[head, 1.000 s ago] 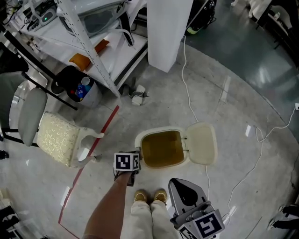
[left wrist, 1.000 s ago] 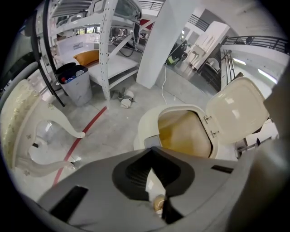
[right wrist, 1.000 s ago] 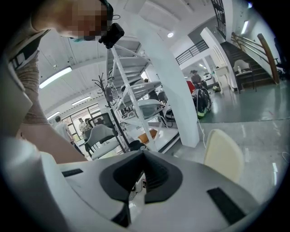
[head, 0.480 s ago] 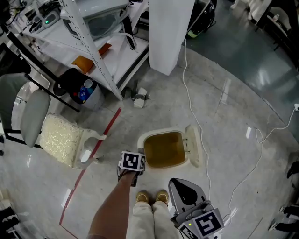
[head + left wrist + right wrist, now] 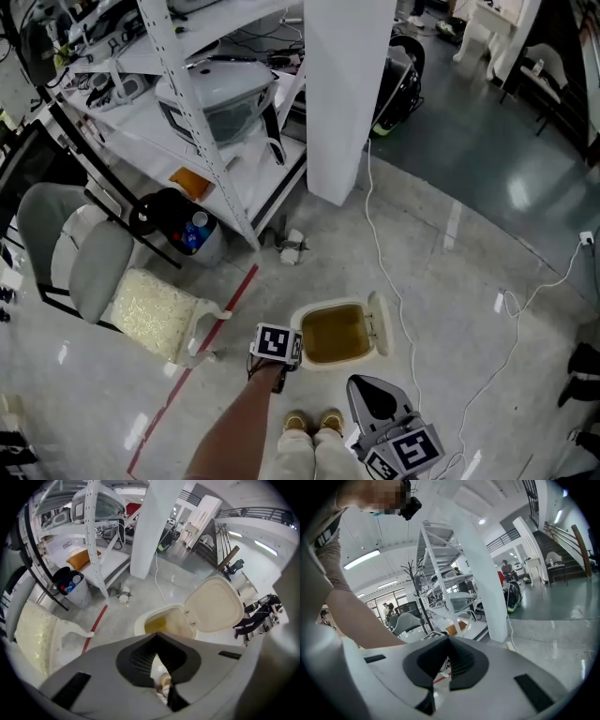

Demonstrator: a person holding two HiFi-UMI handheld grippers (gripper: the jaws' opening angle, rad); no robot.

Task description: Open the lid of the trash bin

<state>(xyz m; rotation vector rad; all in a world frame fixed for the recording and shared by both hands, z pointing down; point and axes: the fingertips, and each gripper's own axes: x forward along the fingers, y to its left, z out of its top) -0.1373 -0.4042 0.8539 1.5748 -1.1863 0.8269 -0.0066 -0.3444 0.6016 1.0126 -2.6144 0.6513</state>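
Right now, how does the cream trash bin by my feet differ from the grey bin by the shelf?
The cream trash bin has a hinged lid, raised; the grey bin shows no lid. The cream trash bin's yellowish inside looks empty; the grey bin holds bottles. Both stand open.

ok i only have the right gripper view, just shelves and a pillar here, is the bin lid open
Observer: Yes. In the head view the lid stands raised at the right edge of the bin, and the opening is uncovered.
Operator: is the left gripper holding it
Observer: No. The left gripper is shut on nothing, and the lid is apart from it.
Operator: and where's mine
Observer: The right gripper hangs beside the person's shoes, on the near side of the bin, not touching it.
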